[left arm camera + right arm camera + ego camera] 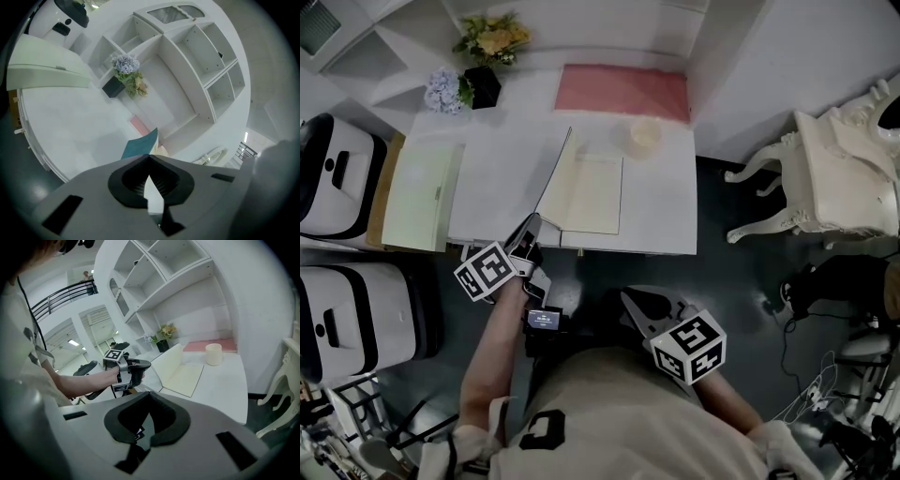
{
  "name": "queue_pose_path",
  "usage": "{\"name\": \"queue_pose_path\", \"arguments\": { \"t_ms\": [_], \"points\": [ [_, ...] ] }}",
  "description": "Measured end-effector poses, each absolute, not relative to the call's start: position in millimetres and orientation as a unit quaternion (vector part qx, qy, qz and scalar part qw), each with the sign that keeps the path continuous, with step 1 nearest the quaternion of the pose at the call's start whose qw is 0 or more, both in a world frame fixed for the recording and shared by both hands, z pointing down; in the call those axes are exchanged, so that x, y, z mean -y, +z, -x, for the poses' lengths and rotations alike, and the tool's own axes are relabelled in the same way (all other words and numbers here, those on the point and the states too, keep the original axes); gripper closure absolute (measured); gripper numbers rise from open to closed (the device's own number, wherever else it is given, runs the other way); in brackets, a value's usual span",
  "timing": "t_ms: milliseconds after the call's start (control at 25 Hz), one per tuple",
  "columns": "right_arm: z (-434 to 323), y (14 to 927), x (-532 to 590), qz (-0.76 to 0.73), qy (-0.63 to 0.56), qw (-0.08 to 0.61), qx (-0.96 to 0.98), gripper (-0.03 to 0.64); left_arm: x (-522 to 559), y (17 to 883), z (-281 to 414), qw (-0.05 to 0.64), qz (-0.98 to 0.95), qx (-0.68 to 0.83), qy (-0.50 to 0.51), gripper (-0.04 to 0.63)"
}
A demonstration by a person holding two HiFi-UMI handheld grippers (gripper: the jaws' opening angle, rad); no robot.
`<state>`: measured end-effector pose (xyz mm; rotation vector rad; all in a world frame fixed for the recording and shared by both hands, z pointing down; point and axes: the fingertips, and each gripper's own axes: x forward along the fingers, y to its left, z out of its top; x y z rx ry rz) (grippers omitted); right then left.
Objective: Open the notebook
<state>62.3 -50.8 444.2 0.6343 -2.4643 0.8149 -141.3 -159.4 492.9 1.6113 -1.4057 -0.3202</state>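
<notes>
The notebook (591,192) lies on the white table (666,206), its cream page facing up. Its cover (555,173) stands nearly upright along the left side and shows teal (141,145) in the left gripper view. My left gripper (528,242) is at the cover's near corner, shut on the cover's edge. From the right gripper view, the left gripper (136,370) meets the raised cover (169,363) at its lower corner. My right gripper (639,300) hangs below the table's front edge, close to the person's body, its jaws shut with nothing in them.
A cream cup (645,137) and a pink mat (623,91) sit behind the notebook. A pale green folder (422,192) lies at the table's left, flower pots (483,66) at the back left. An ornate white chair (839,178) stands right; white cases (337,173) stand left.
</notes>
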Motion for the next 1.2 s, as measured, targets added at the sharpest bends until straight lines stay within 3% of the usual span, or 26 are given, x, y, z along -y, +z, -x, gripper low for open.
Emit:
{"name": "queue_pose_path", "arguments": {
  "t_ms": [1200],
  "points": [
    [-67, 446, 68, -0.181, 0.287, 0.227, 0.913, 0.595, 150, 496, 169, 0.458, -0.615, 0.632, -0.116, 0.581]
  ]
}}
